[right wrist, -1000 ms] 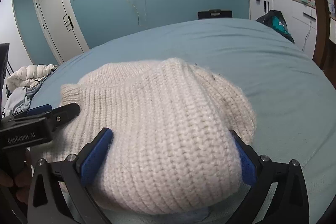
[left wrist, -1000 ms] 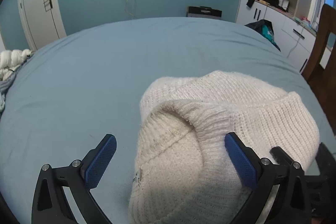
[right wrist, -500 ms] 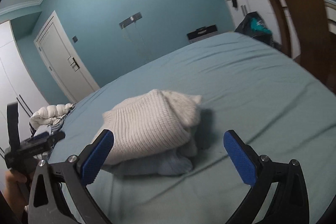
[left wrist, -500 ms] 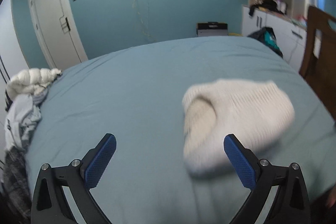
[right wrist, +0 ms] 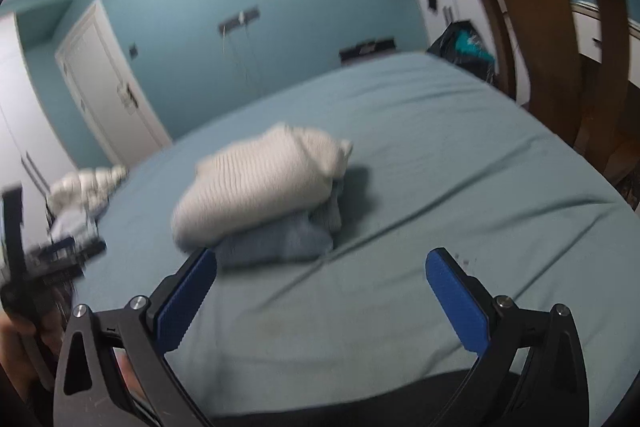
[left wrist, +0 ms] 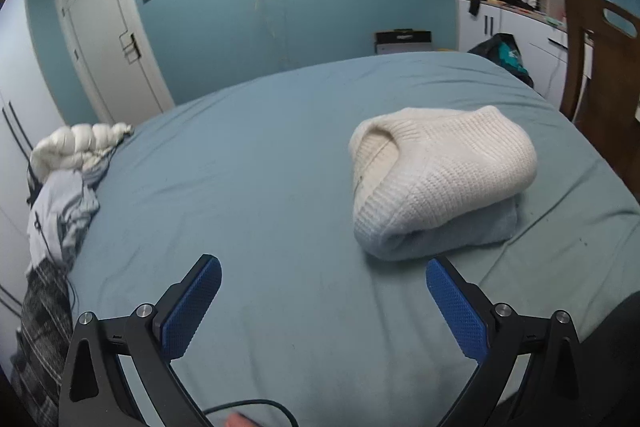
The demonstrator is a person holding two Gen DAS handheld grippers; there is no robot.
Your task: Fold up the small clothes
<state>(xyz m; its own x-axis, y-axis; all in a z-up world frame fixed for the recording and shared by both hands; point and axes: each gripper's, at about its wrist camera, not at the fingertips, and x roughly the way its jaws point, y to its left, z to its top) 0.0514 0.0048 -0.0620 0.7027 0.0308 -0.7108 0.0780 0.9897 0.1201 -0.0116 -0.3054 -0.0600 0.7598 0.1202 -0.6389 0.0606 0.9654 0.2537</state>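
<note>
Both tools are spread wide with nothing between the blue pads: left tool hangs above bare sheet near my edge of the bed, right tool likewise, over the sheet on the near side of the clothes. Folded cream knit sweater lies on top of a folded pale blue garment, the two stacked as one bundle on the bed, right of centre in the left wrist view. Sweater's ribbed edge faces left in that view; the blue piece shows only as a strip beneath it. Neither tool touches the stack; in the right wrist view, which is motion-blurred, the sweater and blue garment sit just beyond my left pad tip. Heap of unfolded clothes sits at the far left edge of the bed, well apart from the stack: a white puffy item on top, grey and checked fabric below. Wooden chair stands beside the bed on the right. White door in the teal wall behind. Thin black cable curls at the bottom of the left wrist view.
</note>
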